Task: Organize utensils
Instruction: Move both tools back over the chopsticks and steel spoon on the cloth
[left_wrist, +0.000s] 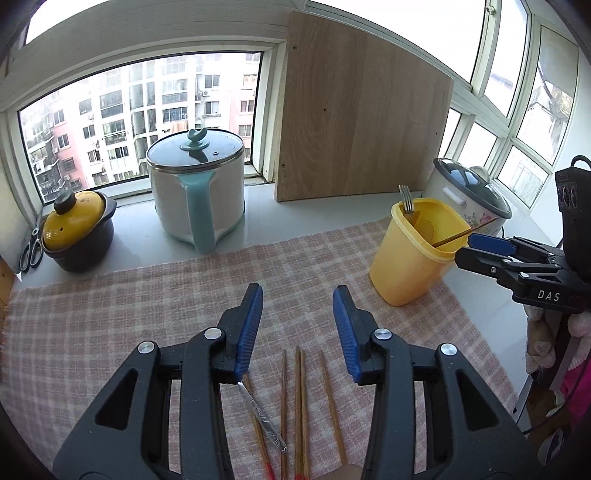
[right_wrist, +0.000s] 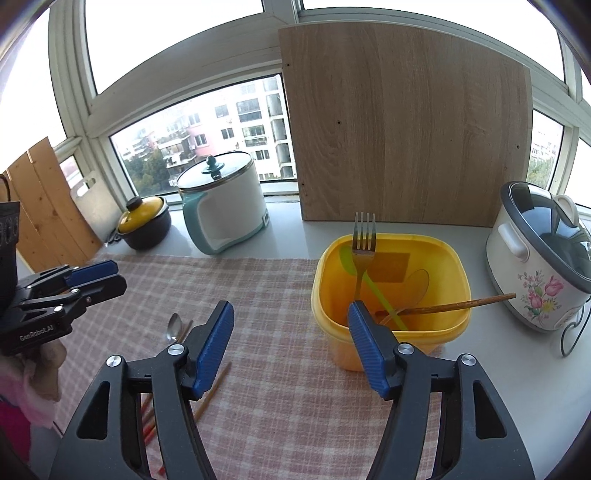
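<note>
Nearest us, our left gripper (left_wrist: 297, 325) hung with its jaws apart and empty over the chopsticks (left_wrist: 299, 406) and a metal spoon (left_wrist: 264, 417), all lying on the checked cloth (left_wrist: 110, 332). Our right gripper (right_wrist: 291, 347) also stood apart and empty, just in front of the yellow tub (right_wrist: 391, 332), which held a fork (right_wrist: 364, 243), a green utensil and one chopstick (right_wrist: 458, 304). Farther back on the surface stood a white pot (right_wrist: 225, 206) and a wooden board (right_wrist: 406, 129).

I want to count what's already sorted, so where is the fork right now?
The fork stands tines up inside the yellow container, leaning on its far rim, in front of the wooden board. In the right wrist view it is just above centre.
</note>
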